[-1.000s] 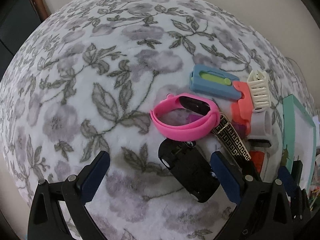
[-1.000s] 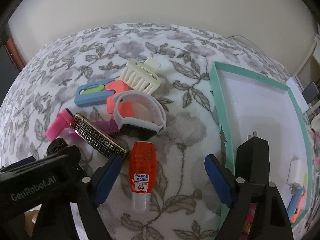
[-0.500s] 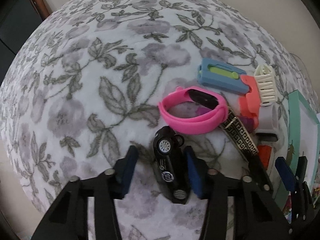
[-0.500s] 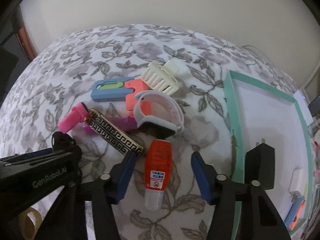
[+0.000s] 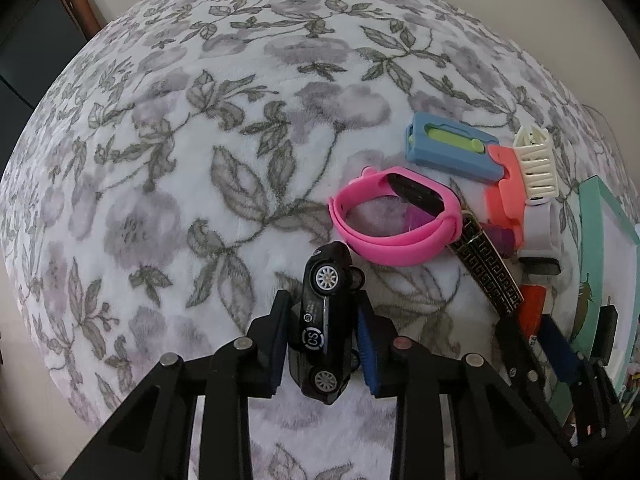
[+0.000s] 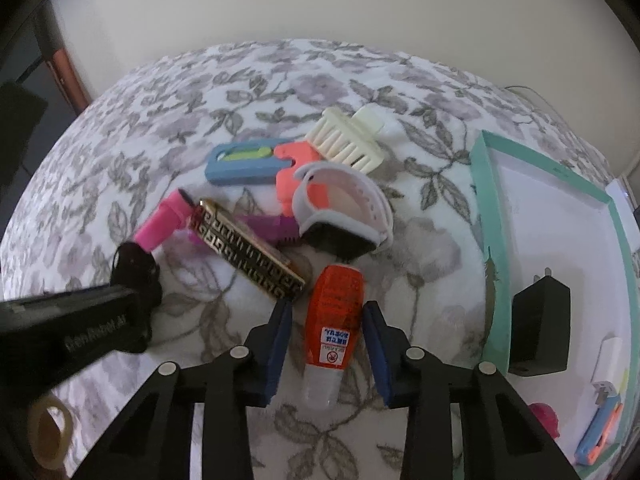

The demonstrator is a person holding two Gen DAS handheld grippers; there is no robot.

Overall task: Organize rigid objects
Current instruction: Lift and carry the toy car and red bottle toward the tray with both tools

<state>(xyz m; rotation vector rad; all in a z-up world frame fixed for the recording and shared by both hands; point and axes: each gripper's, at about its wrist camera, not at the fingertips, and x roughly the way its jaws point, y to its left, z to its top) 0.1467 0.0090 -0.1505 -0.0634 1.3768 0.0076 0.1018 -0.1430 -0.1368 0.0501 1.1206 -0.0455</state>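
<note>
left hand-held gripper [image 5: 322, 320] jaws just closed, clenched on black toy car [image 5: 326, 320], which lies on its side on the floral surface [image 5: 160, 160]. right hand-held gripper [image 6: 326, 336] just closed, clenched on red bottle [image 6: 334, 324] beside teal tray [image 6: 490, 240].

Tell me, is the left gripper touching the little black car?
Touching. The left wrist view shows the left gripper with both blue pads pressed against the sides of the black toy car, no gap showing.
</note>
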